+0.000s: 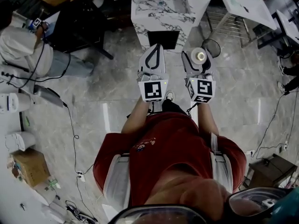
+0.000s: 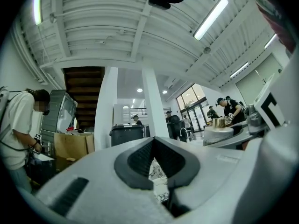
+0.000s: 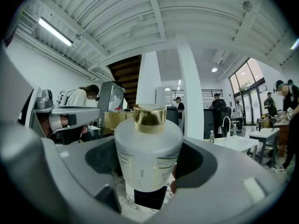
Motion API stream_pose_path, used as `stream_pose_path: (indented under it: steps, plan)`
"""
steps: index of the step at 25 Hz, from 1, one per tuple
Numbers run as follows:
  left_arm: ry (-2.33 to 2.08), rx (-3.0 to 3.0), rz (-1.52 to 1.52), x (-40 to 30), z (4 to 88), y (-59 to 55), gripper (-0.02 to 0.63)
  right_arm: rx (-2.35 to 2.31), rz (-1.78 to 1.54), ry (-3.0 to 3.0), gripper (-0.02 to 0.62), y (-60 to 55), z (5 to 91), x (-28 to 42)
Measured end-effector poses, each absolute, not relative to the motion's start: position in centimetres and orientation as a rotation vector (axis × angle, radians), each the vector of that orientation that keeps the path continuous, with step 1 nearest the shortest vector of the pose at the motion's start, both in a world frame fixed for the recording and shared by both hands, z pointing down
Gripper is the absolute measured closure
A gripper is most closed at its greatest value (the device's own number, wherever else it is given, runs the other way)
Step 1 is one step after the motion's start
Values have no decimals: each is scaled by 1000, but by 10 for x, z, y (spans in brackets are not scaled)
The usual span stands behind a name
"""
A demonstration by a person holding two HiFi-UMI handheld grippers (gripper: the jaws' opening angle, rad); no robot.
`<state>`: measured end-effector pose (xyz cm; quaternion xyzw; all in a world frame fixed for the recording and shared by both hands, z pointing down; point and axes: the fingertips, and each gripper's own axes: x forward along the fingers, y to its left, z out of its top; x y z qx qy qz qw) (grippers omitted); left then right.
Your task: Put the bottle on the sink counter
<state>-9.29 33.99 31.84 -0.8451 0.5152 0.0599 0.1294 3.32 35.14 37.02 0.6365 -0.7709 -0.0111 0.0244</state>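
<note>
A frosted white bottle (image 3: 148,149) with a gold cap stands upright between the pads of my right gripper (image 3: 149,164), which is shut on its body. From above, the bottle (image 1: 200,56) shows as a round top in the right gripper (image 1: 198,59). My left gripper (image 1: 155,49) is beside it on the left, with its jaws closed tip to tip and nothing between them. The left gripper view shows the same thing at the left gripper (image 2: 153,143). Both point toward a marble-patterned counter (image 1: 161,8) just ahead, which has a black panel (image 1: 163,38) on its near face.
A person in white (image 1: 18,45) bends over at the far left beside a black chair (image 1: 79,22). Cables (image 1: 72,125) trail over the tiled floor. A cardboard box (image 1: 28,164) lies at the lower left. A white table (image 1: 247,3) and wire rack (image 1: 224,24) stand upper right.
</note>
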Motion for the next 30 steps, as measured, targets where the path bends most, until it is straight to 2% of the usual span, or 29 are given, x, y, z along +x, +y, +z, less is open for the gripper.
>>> stream_pose_path:
  steps: [15,30]
  plan:
    - [1507,-2472,85,-38,329,247,604,1985,-1,-2417,255,253,369,78]
    - [1537,-2466,138,-7,330,203,604,1969,24,-2422,255,207,380,113]
